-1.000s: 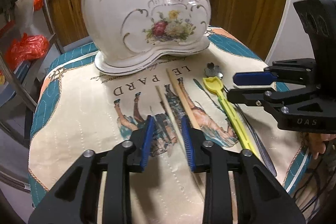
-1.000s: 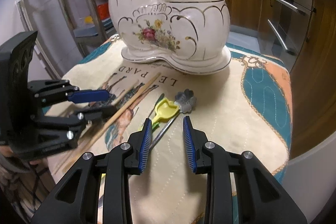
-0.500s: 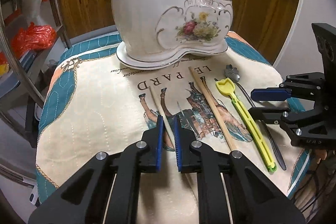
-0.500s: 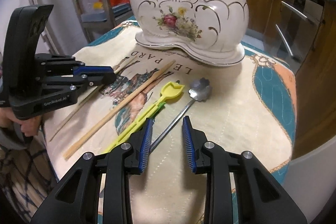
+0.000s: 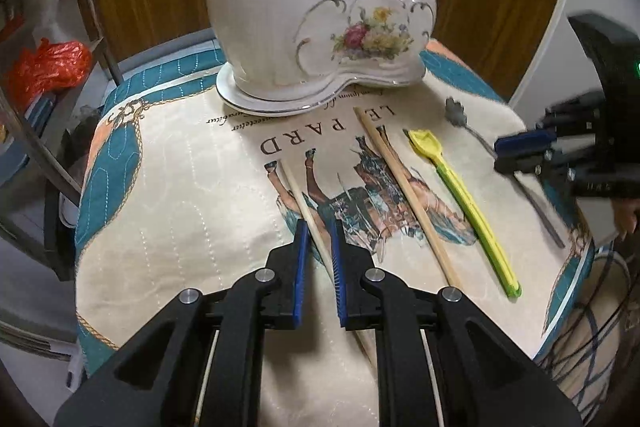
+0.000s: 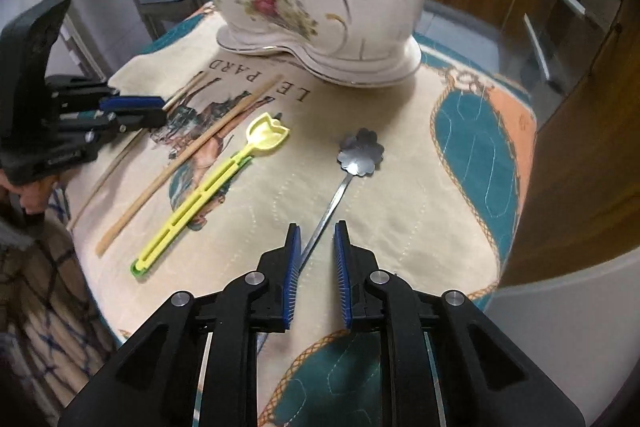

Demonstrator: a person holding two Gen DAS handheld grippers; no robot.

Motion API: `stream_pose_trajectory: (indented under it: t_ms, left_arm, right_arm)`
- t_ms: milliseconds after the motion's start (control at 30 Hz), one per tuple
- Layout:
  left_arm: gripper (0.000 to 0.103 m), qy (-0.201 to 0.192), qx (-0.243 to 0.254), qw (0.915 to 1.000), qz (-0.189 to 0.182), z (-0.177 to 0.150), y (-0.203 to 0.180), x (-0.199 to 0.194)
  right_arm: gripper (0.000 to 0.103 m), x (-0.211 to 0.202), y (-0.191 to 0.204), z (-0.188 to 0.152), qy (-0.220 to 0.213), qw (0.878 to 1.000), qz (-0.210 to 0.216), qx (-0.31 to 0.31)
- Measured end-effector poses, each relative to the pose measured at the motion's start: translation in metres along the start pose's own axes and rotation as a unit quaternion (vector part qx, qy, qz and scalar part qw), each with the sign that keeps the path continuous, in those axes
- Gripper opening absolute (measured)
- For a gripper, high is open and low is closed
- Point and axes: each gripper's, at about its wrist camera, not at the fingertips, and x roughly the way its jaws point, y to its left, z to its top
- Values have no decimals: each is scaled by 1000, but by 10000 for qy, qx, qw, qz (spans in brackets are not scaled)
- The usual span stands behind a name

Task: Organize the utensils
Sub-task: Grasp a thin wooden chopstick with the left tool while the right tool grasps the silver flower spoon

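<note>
the left gripper (image 5: 318, 227) has its jaws drawn in around the thinner chopstick (image 5: 304, 203), which lies on the printed cloth (image 5: 160, 187) in front of the ceramic utensil holder (image 5: 320, 11); whether the pads actually press it cannot be told. the right gripper (image 6: 316, 231) is closing over the handle of the flower-shaped metal spoon (image 6: 360, 151), pads not yet on it. both look light and stiff; the steel handle is likely slippery, so a mid-handle hold suits. the holder looks fragile.
</note>
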Motion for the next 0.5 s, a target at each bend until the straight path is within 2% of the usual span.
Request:
stream_pose_trajectory:
  t_ms: [167, 300, 500]
  left_arm:
    - [12, 471, 232, 9986, -69, 7, 2, 1]
    - [12, 702, 214, 9970, -250, 9, 18, 0]
    - [12, 935, 183, 9948, -345, 9, 30, -1]
  right_arm:
    - [17, 5, 5, 14, 400, 9988, -173, -216]
    - [10, 6, 4, 15, 694, 9957, -419, -458]
    - [9, 7, -15, 19, 890, 9955, -314, -48]
